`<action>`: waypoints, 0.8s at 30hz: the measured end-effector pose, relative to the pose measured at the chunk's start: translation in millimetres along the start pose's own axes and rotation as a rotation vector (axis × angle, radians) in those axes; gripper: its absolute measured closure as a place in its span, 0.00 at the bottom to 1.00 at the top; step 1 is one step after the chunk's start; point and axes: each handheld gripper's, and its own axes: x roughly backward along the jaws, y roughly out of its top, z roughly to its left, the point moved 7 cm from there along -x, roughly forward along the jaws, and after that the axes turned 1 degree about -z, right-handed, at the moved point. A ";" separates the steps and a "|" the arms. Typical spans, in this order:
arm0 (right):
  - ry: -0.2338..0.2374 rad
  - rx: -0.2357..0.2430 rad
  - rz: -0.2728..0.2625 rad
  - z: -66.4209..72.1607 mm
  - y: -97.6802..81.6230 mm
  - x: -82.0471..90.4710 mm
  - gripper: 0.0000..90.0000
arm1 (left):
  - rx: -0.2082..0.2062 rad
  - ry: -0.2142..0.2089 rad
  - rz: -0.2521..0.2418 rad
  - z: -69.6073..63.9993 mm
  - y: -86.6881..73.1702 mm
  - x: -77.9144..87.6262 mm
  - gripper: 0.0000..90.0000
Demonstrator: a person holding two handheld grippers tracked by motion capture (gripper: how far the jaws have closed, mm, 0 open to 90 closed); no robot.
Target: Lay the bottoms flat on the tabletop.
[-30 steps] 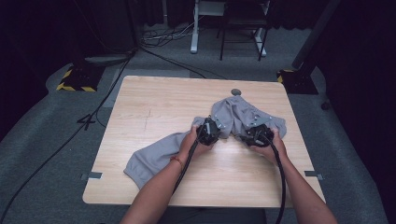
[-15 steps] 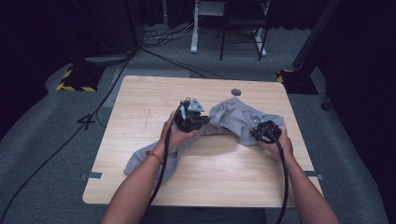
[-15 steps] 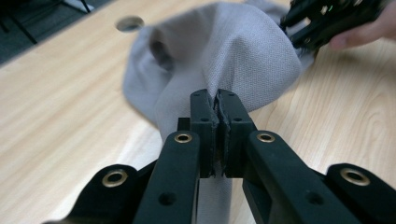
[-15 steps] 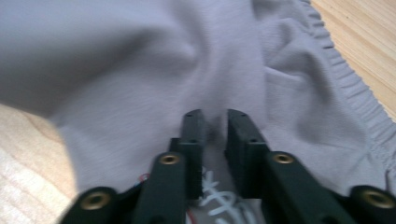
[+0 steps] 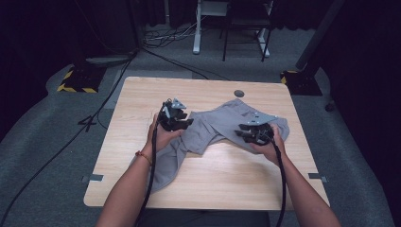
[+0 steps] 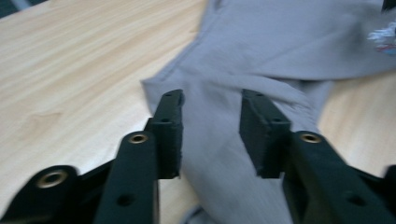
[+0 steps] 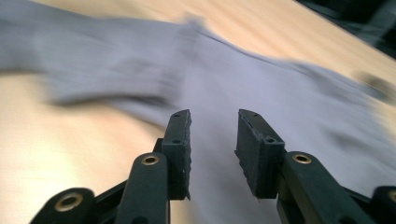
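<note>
A grey garment (image 5: pixel 213 130) lies spread and creased across the middle of the wooden table (image 5: pixel 142 94), one leg trailing toward the near left edge. My left gripper (image 5: pixel 176 119) hovers over the garment's left part. Its jaws have just been opening and stand apart with only cloth (image 6: pixel 261 42) lying below them. My right gripper (image 5: pixel 254 133) sits over the garment's right part. Its jaws have also just been opening, and the grey cloth (image 7: pixel 280 88) lies blurred beneath the open gap. Neither set of pads presses on the fabric.
A round cable hole (image 5: pixel 239 93) sits in the table's far edge. Bare wood lies along the near edge and at the far left. On the floor are cables (image 5: pixel 156 45), yellow-striped bases (image 5: pixel 75 80) and desk legs (image 5: pixel 196 28) beyond the table.
The left hand moved left and away from the right hand, drawing the cloth out wider. Both grippers' jaws, pinched on the cloth earlier, now stand apart above it.
</note>
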 end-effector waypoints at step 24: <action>0.138 -0.039 0.126 48.7 21.7 -82.3 0.89 | -0.074 0.008 0.131 -3.6 -129.2 49.0 0.43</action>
